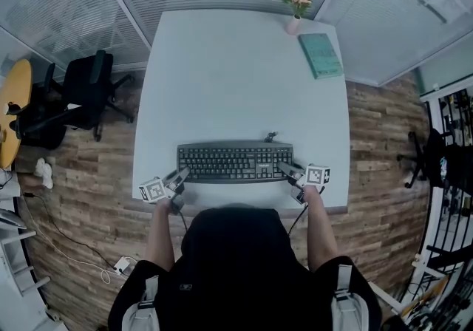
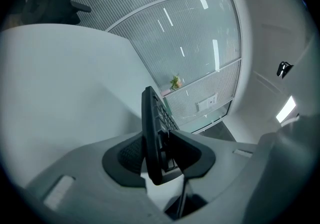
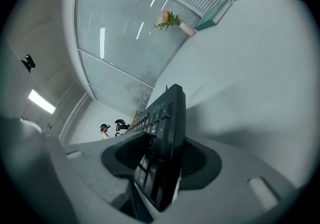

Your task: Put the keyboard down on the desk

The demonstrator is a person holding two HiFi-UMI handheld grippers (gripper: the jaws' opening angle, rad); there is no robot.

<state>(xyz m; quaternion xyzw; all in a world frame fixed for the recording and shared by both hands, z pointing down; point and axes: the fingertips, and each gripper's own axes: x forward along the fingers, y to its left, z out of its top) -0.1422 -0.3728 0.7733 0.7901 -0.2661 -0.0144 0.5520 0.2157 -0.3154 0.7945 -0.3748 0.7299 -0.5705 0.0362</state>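
Both ends of the keyboard (image 1: 235, 162), by the desk's (image 1: 236, 78) near edge, sit pinched: left gripper (image 1: 182, 173) on the left end, right gripper (image 1: 285, 168) on the right.

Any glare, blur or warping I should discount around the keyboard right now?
Head view: sharp, evenly lit, fisheye bows the desk edges. Left gripper view: keyboard edge soft up close, light streaks on the glass wall. Right gripper view: keyboard's near end blurred, soft shadow on the desk.

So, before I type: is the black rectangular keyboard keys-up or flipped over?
Keys-up: the black keyboard shows its key rows to the head view.
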